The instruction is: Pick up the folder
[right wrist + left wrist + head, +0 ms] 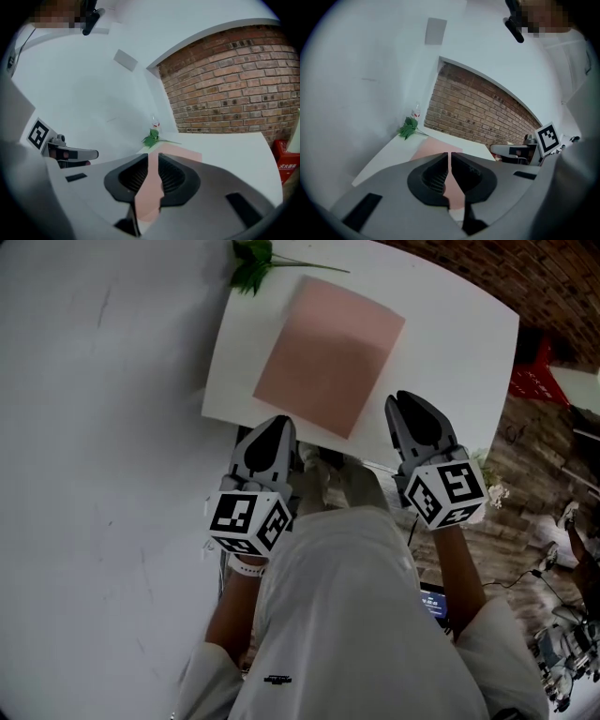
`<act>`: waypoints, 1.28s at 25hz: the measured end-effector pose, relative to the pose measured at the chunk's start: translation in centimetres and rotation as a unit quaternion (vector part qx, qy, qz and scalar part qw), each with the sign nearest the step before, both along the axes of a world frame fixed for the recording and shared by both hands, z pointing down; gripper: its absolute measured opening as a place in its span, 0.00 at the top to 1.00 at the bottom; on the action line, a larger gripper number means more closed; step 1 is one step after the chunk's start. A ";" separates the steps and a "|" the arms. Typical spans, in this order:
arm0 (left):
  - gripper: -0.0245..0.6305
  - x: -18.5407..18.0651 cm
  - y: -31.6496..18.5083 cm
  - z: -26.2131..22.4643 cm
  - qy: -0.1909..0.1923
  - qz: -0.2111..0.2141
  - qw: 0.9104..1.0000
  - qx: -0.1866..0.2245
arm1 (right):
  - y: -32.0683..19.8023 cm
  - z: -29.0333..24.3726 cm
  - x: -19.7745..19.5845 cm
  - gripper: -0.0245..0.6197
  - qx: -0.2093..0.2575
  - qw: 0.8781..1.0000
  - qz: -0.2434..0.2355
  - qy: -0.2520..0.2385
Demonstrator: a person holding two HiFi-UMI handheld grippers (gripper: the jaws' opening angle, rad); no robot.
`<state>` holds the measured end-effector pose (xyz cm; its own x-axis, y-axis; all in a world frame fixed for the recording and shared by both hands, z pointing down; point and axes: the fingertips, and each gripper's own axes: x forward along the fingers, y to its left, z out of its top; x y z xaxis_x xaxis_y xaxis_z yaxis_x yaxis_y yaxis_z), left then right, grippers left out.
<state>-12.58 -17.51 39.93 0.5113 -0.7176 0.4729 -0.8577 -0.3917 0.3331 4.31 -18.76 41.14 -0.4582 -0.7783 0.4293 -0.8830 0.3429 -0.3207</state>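
The folder point(330, 354), pink and flat, is lying on the white counter point(450, 343), roughly mid-counter. Its long axis is running from the counter's near edge toward the far edge, skewed a bit so the far end is leaning to the right side. A green plant sprig point(251, 263) is sitting at the far-left corner, well apart from the folder & not in the way.

Both grippers are hanging at the counter's near edge, pointing fwd and slightly down, w/ the folder straight ahead of each. The left gripper point(278, 421) is sitting just in front of the folder's near short edge. Its fingers point(440, 171) are showing only a hairline slit btwn them, i.e. closed on nothing. The right gripper point(405, 401) is sitting off the folder's right long edge, near the near-right corner. Its fingers point(171, 176) are standing a narrow gap apart, nothing gripped; only the pink surface farther off is showing through the gap.

Neither gripper is touching the folder as far as the views show. Judging by the layout, both are about equally near. The folder's near corner is pointing btwn the two grippers, so that corner or the near short edge is prob. the easiest entry. The sheet is lying flush on the counter, so the fingers would need to get under an edge, and the left ones would need opening first.
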 end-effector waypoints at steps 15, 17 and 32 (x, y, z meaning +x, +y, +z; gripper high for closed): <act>0.76 -1.5 -5.3 5.8 -0.029 0.024 0.999 -0.036 | -2.4 6.4 -1.5 0.63 -0.065 0.998 0.024 -0.004; 0.71 -1.5 -5.8 6.6 -0.030 0.033 0.998 -0.042 | -2.7 7.2 -1.6 0.60 -0.075 0.997 0.031 -0.005; 0.45 -0.7 -11.2 13.2 -0.065 0.112 0.987 -0.091 | -4.6 13.6 -0.7 0.33 -0.141 0.987 0.077 -0.024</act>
<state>-13.27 -28.71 53.10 0.5743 -0.4904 0.6555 -0.7965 -0.5196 0.3091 3.60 -23.35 54.75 -0.3690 -0.6924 0.6200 -0.8993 0.0976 -0.4262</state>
